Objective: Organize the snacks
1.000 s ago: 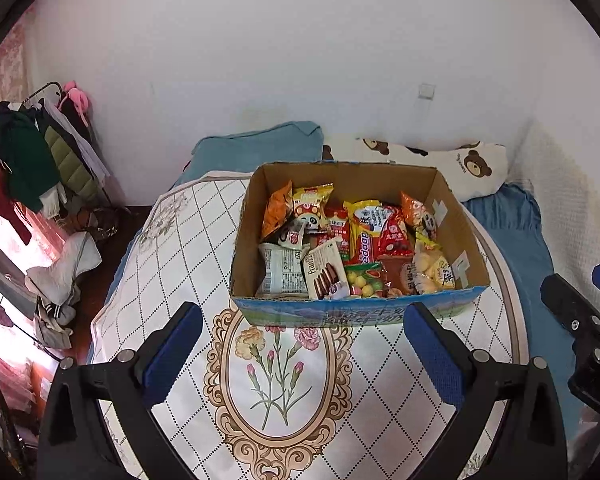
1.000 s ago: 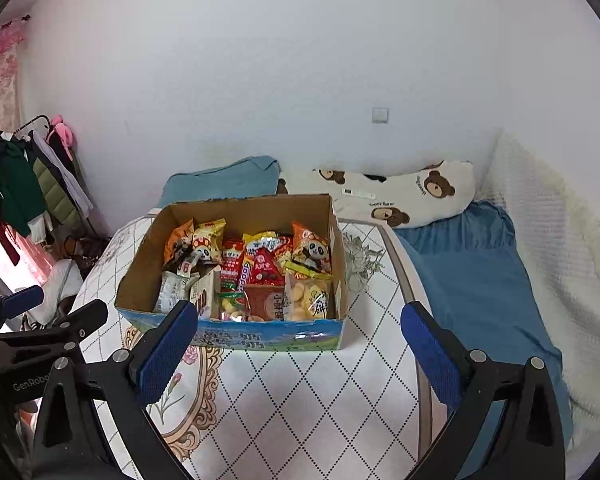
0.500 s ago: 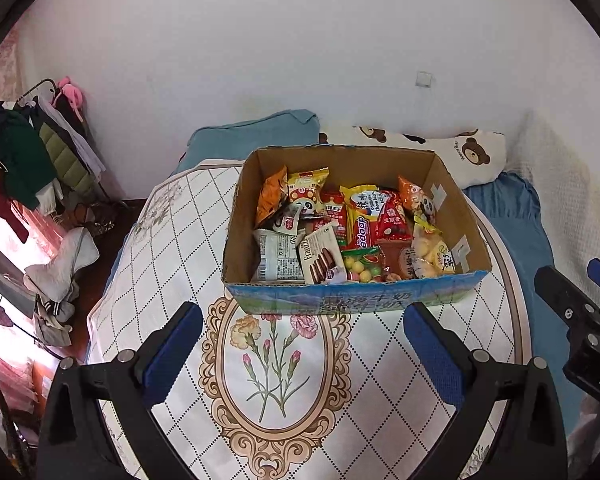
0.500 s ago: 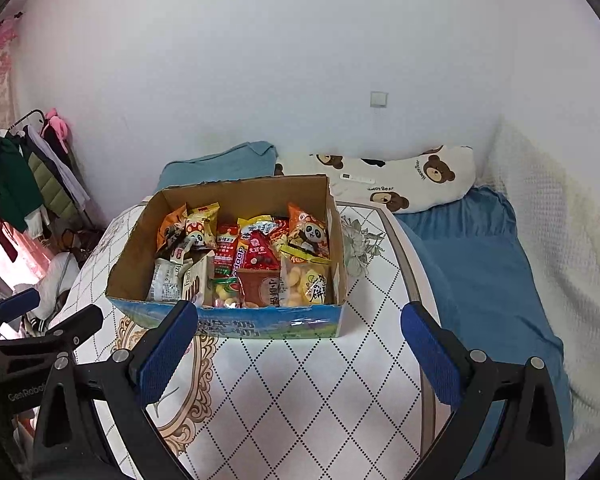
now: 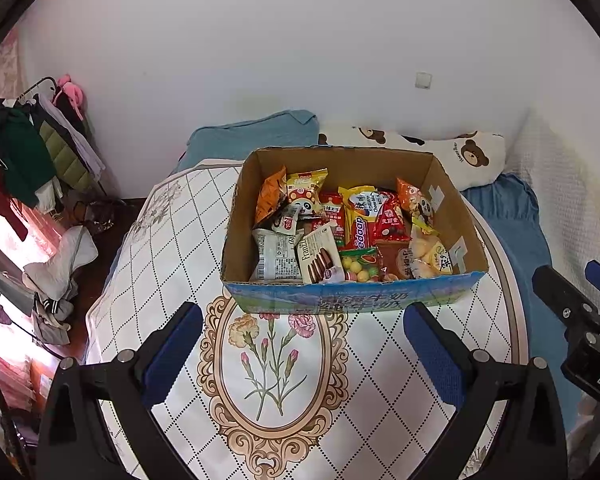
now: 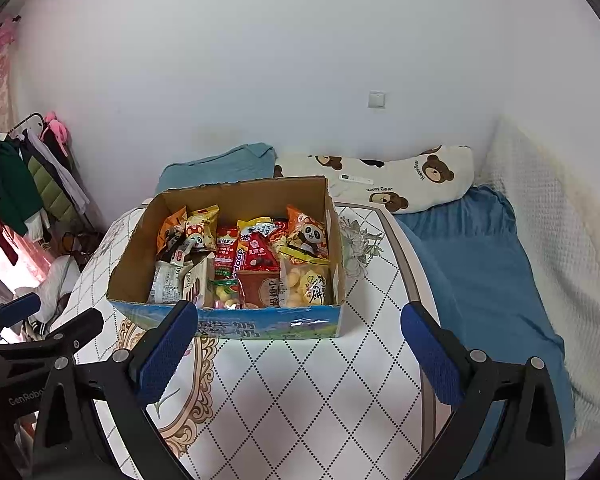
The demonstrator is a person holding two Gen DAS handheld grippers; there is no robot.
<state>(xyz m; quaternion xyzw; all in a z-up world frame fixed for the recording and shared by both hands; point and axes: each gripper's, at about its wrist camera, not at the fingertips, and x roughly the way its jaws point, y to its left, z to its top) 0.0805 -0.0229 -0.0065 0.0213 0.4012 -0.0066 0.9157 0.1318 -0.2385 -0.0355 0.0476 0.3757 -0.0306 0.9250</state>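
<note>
An open cardboard box (image 5: 352, 300) with a blue printed front stands on a round table with a white diamond-pattern cloth (image 5: 172, 248). It holds several snack packets (image 5: 356, 224), upright and packed close. It also shows in the right wrist view (image 6: 236, 328), with its snack packets (image 6: 256, 256). My left gripper (image 5: 300, 344) is open and empty, hovering just in front of the box. My right gripper (image 6: 296, 344) is open and empty, in front of the box's right half. Each gripper shows at the edge of the other's view.
The table's cloth has a floral oval (image 5: 276, 372) in front of the box. Behind are a blue bed (image 6: 480, 272), a bear-print pillow (image 6: 404, 180) and a folded blue blanket (image 6: 216, 166). A clothes rack (image 5: 28, 152) stands at the left by the wall.
Both grippers have drawn back and tilted slightly, so the box sits a little higher and farther in both views. Both stay open and empty; the box and snacks have not moved.
</note>
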